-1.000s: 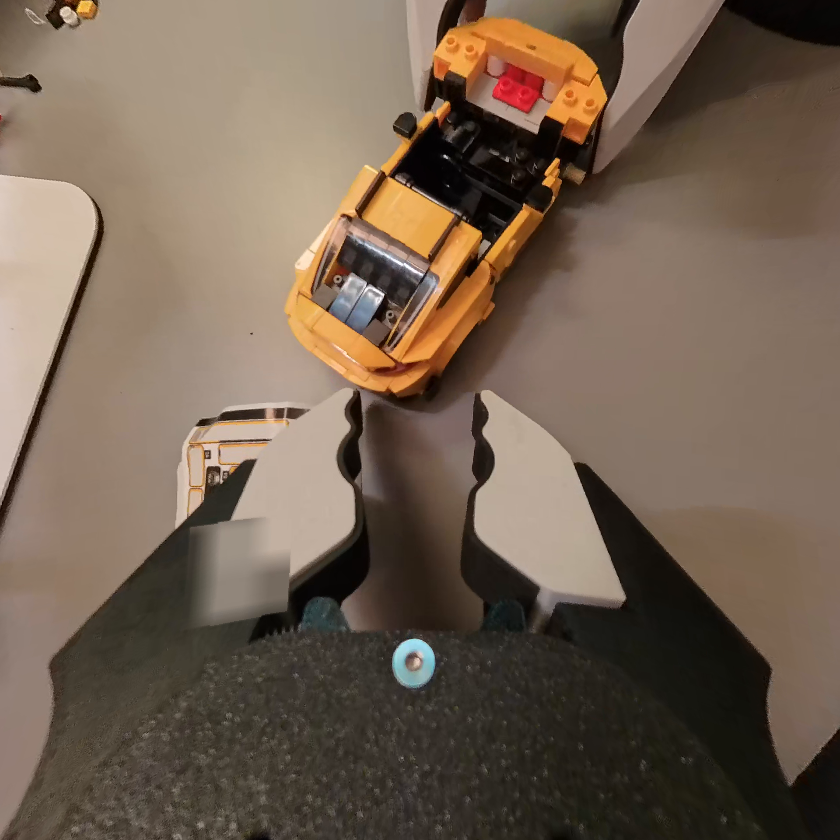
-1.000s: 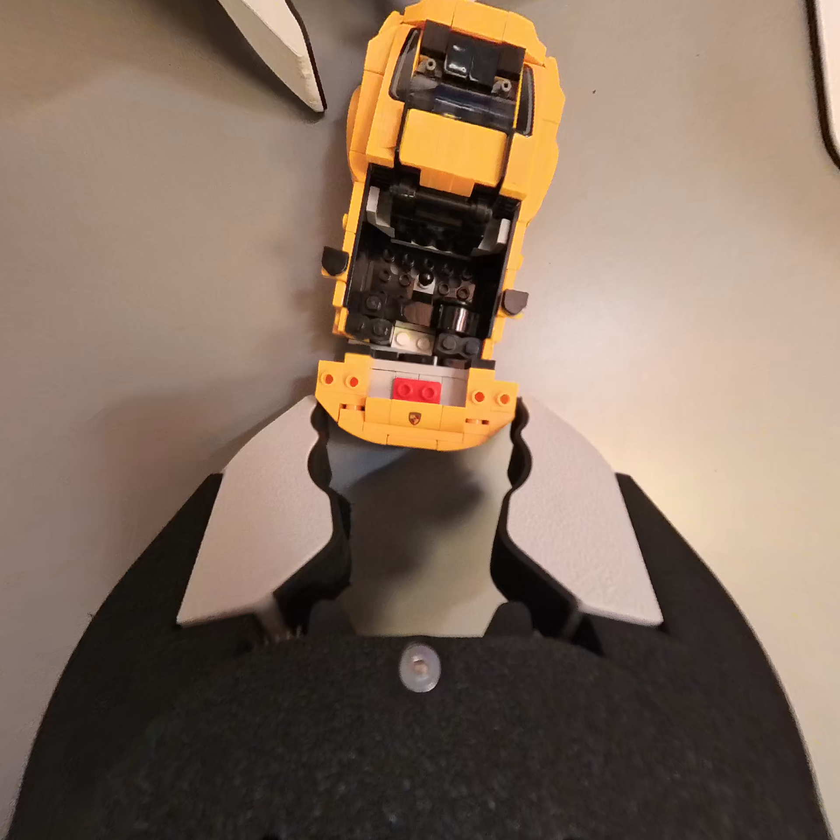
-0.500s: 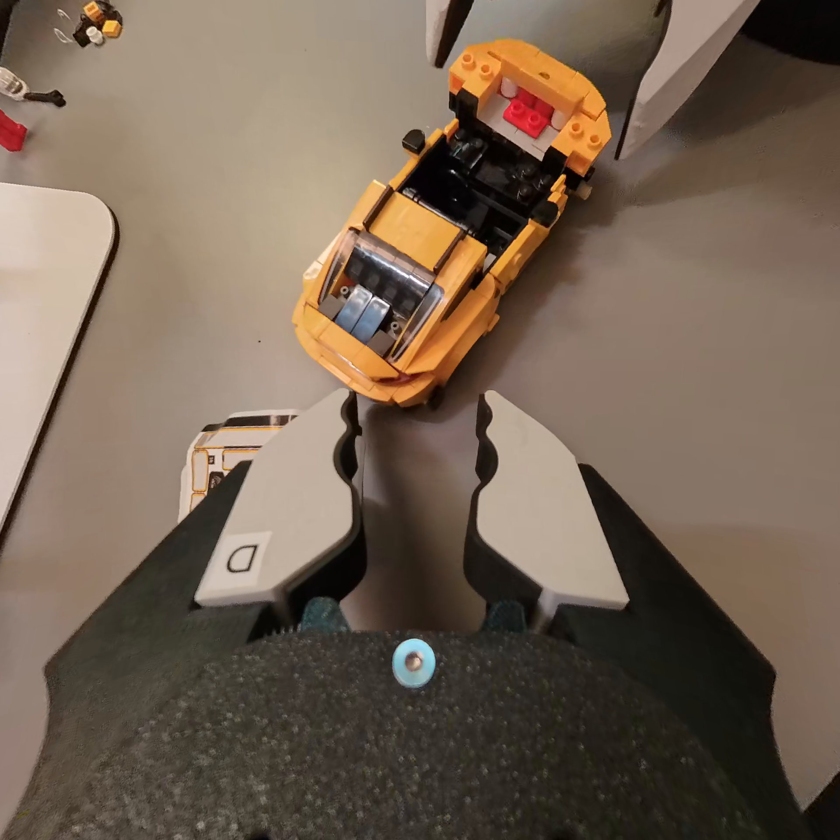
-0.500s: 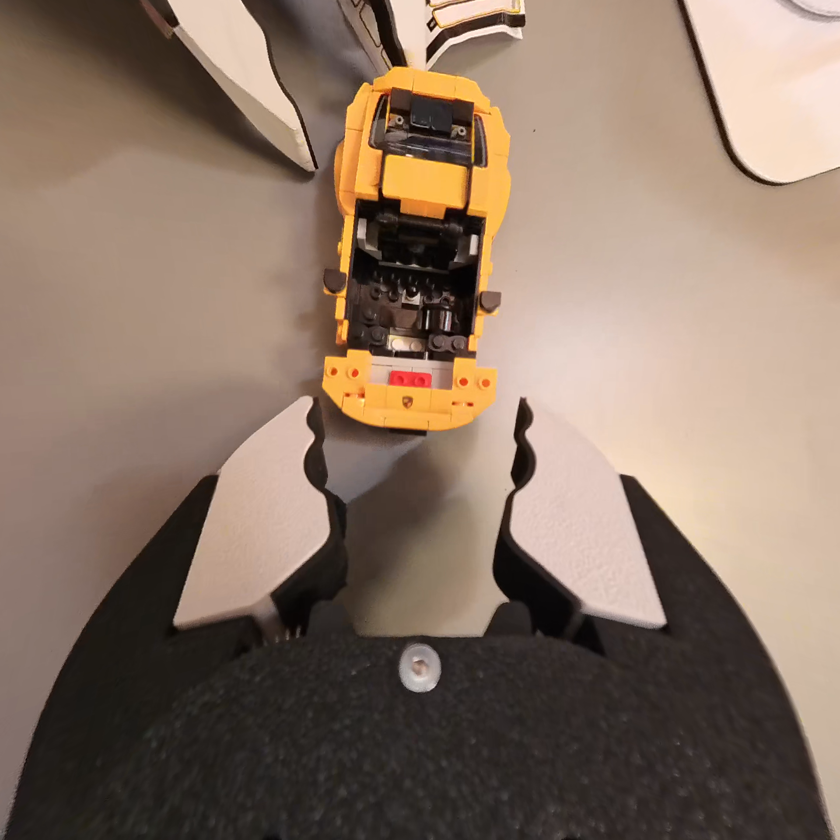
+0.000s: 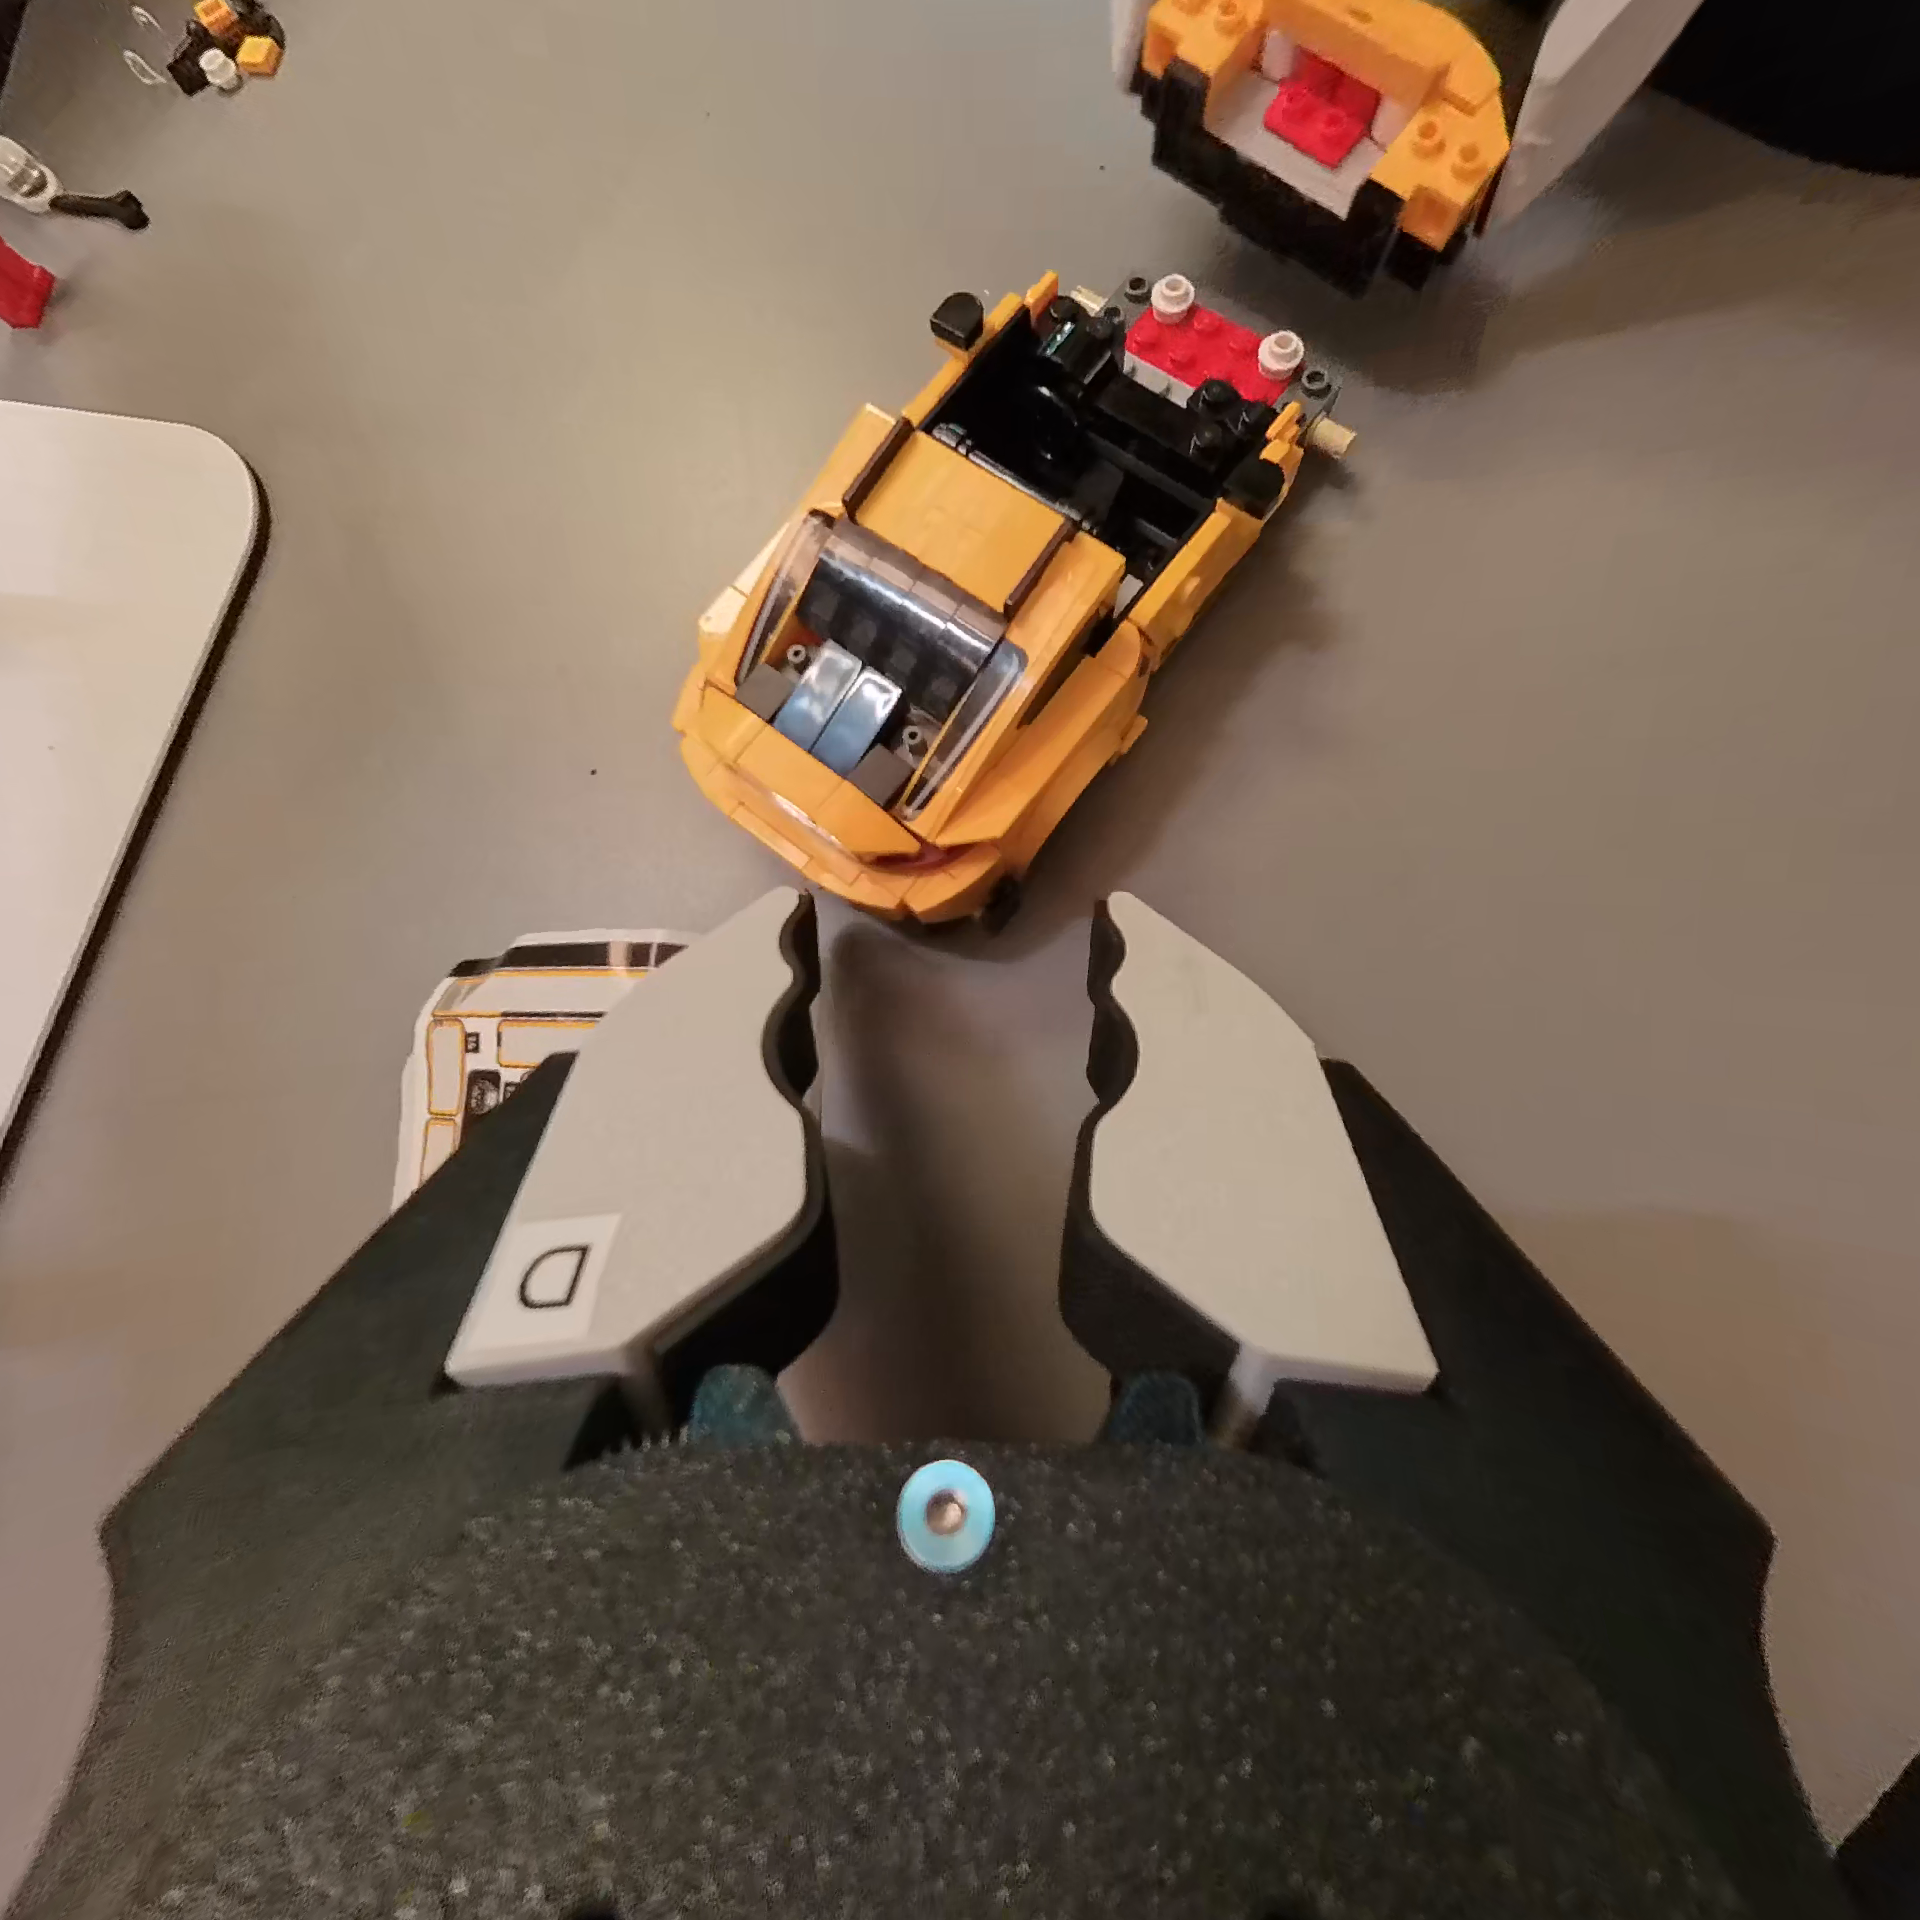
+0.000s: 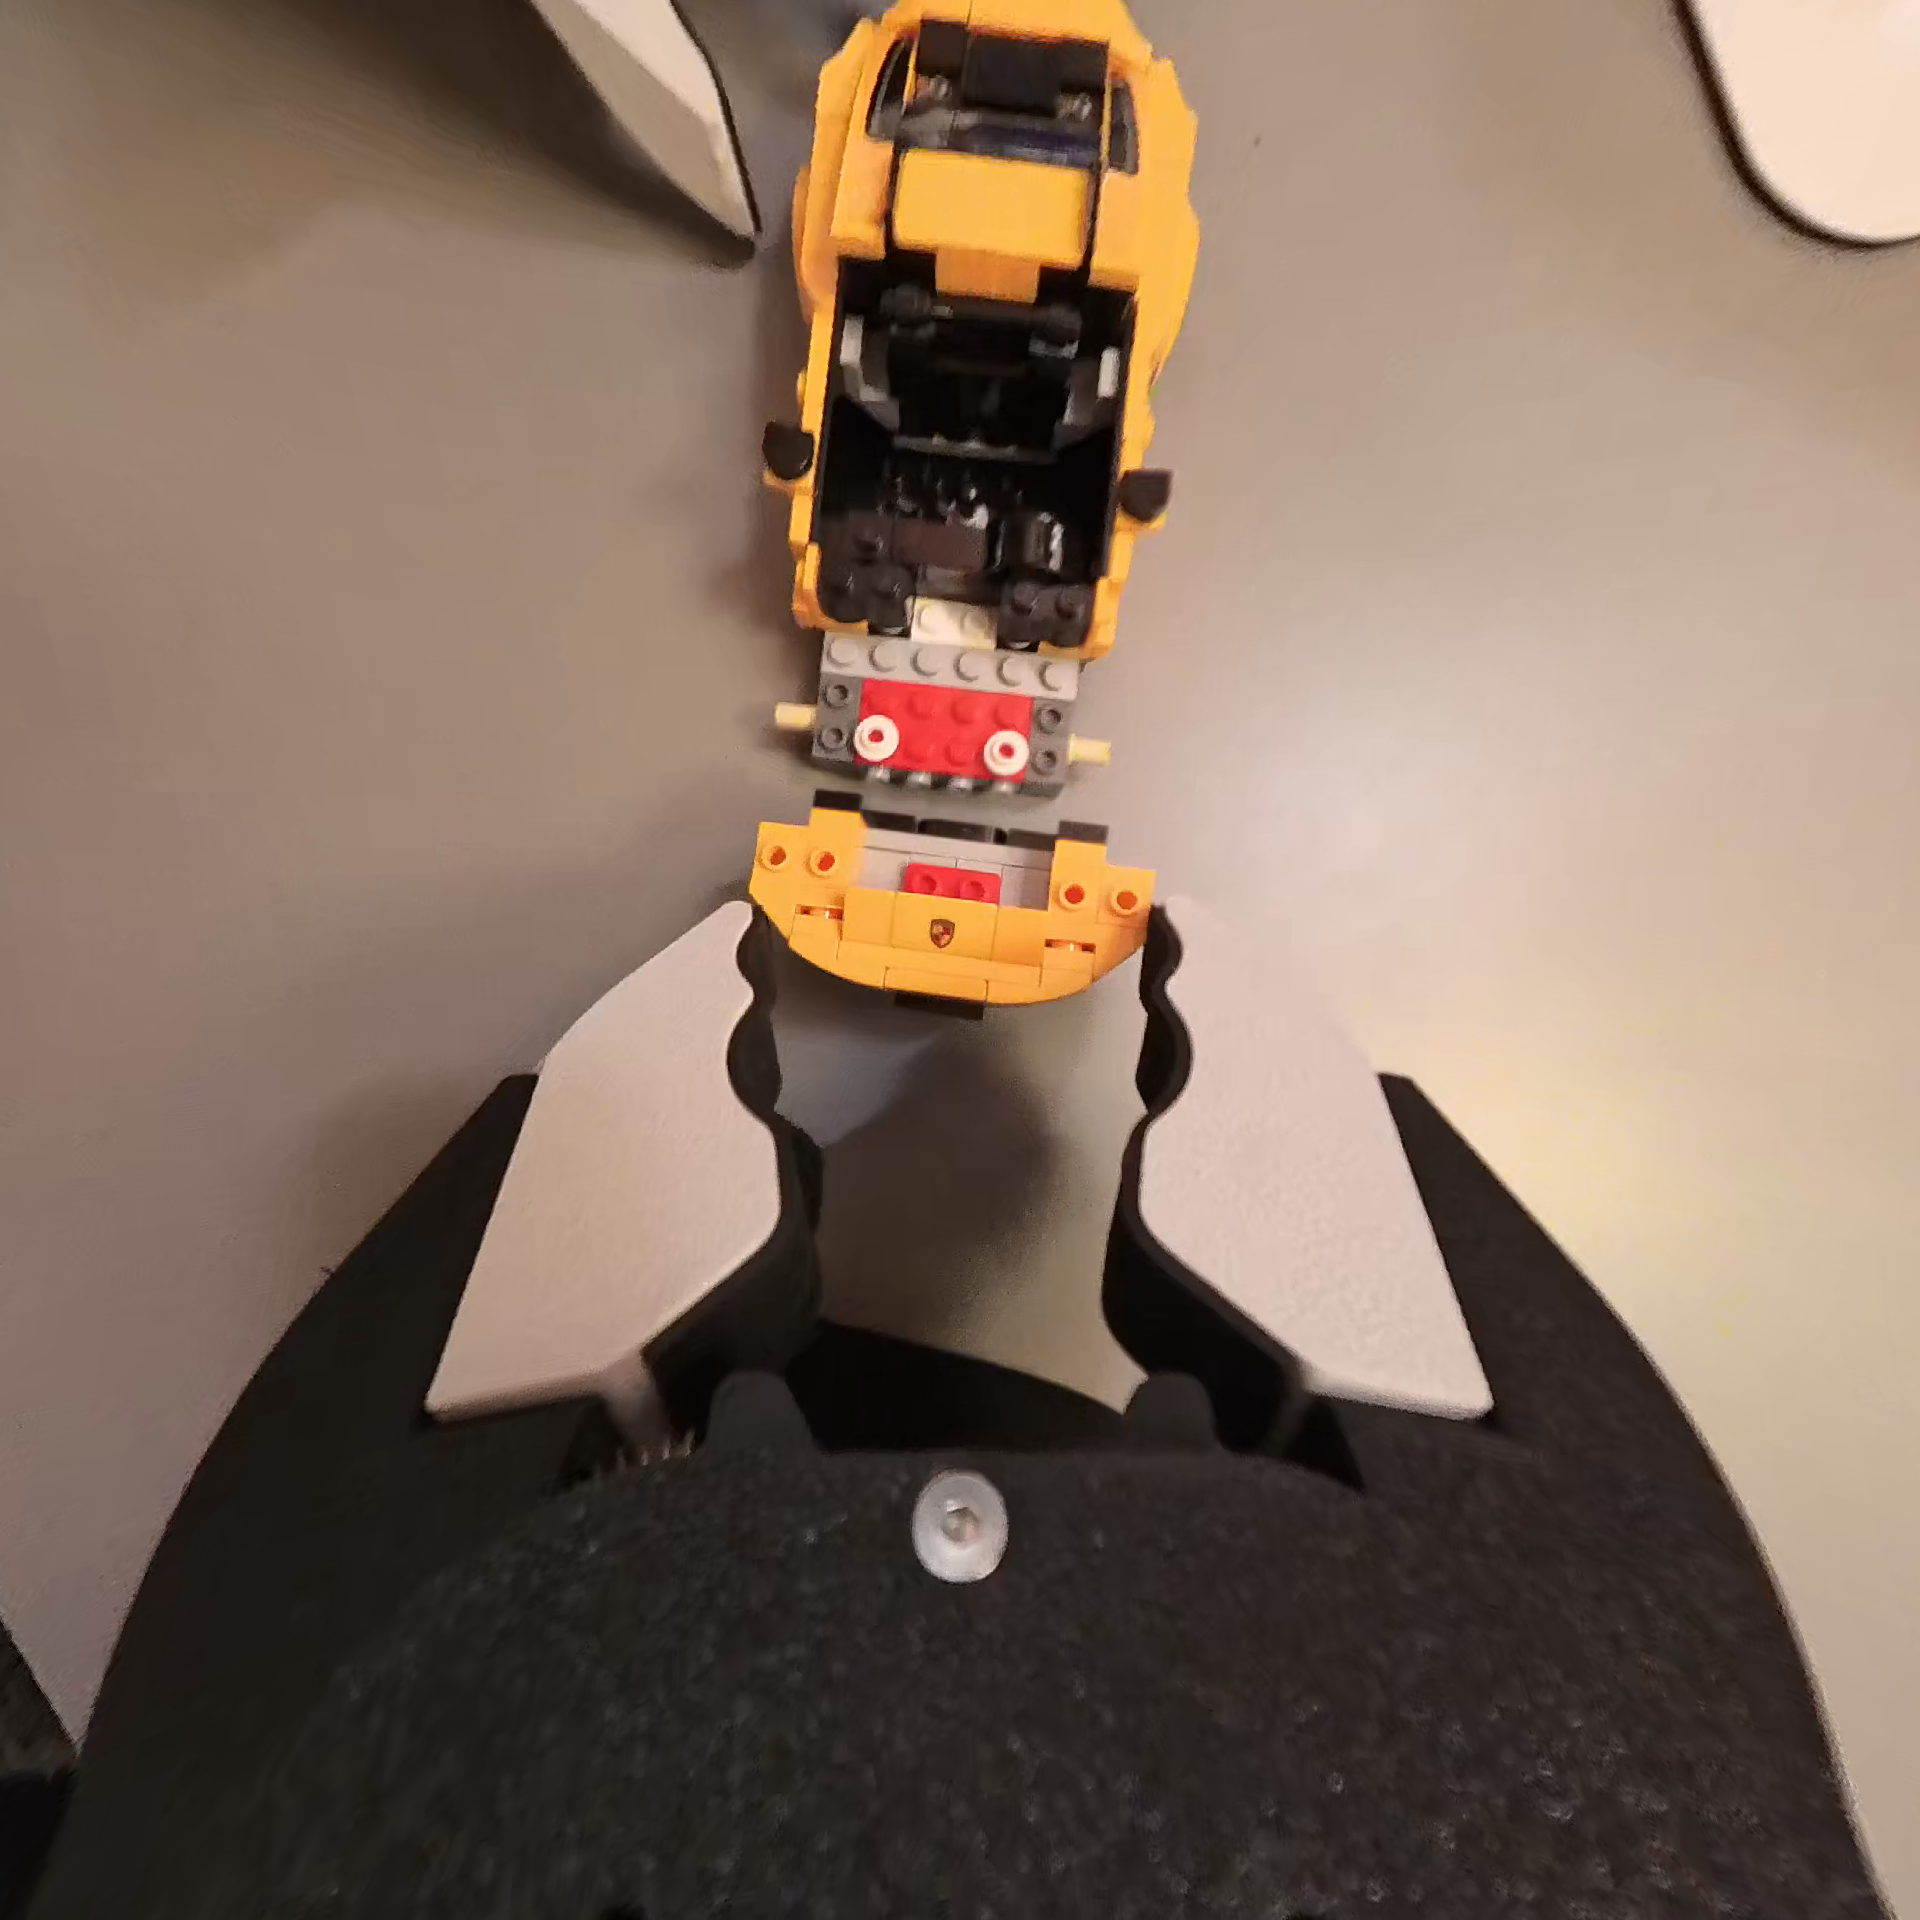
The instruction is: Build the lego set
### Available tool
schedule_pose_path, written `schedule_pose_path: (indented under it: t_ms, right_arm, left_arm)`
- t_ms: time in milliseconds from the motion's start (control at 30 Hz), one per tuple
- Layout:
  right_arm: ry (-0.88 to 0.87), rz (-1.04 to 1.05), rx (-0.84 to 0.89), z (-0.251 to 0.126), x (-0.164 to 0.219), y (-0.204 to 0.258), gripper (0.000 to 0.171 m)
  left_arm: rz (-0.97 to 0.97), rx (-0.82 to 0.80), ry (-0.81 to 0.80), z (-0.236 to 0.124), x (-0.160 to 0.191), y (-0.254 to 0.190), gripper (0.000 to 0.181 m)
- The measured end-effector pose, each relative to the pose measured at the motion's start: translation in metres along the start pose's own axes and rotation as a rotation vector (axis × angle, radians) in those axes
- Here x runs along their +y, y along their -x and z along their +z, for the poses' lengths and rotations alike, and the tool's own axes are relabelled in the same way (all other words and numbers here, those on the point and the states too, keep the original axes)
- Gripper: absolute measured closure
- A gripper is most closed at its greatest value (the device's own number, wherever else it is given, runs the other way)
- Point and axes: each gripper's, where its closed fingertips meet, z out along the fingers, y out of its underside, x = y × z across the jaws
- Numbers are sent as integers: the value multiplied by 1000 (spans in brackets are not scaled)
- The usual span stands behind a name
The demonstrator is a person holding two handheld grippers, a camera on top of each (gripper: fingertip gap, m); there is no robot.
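Note:
An orange Lego car body (image 5: 935, 582) rests on the grey table, and it also shows in the right wrist view (image 6: 987, 208). Its far end is bare: a grey chassis plate with a red plate (image 5: 1195, 338) on it, also seen from the right wrist (image 6: 945, 727). My right gripper (image 6: 951, 914) is shut on the detached orange end section (image 6: 935, 935) and holds it apart from the car; the section appears raised in the left wrist view (image 5: 1455, 135). My left gripper (image 5: 951, 914) is open and empty just short of the car's near end.
A white board (image 5: 94, 623) lies to the left, and a sticker sheet (image 5: 499, 1039) lies beside the left gripper. Small loose pieces (image 5: 223, 52) and a red piece (image 5: 21, 291) sit at the far left. The left gripper's finger (image 6: 665, 114) shows beside the car. Some 15 centimeters of space lies between my two pairs of fingers. The red piece (image 5: 21, 291) is about 25 centimeters from my left fingertips.
The right gripper closed on the car's orange end section and pulled it off, exposing the red and grey chassis plates. The left gripper stayed open near the other end.

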Motion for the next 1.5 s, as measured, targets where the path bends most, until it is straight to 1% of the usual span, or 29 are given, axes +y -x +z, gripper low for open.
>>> schedule_pose_path:
  t_ms: [133, 300, 467, 567, 667, 867, 1300, 1500]
  right_arm:
    - [31, 3, 7, 11, 7, 1, 103]
    - [31, 9, -20, 18, 2, 0, 103]
    - [30, -1, -58, 22, -3, 0, 103]
    - [42, 12, -68, 22, -4, 2, 103]
    - [44, 26, -61, 22, -4, 4, 103]
    - [30, 20, -57, 23, -5, 5, 102]
    - [22, -68, -135, 25, -7, 4, 102]
    - [19, -65, -133, 26, -8, 2, 102]
  left_arm:
    - [6, 4, -14, -4, -3, 0, 128]
    - [0, -5, -53, -11, -11, 5, 125]
    - [-22, -9, -46, -5, -8, 12, 120]
    - [-33, 14, -39, 2, -5, 7, 118]
    - [-18, 0, -19, 5, -3, 5, 115]
    - [-28, -5, -15, 4, -2, 3, 116]
    - [-40, -14, -24, 5, -1, 5, 119]
    - [-55, -13, -26, 5, 0, 5, 120]
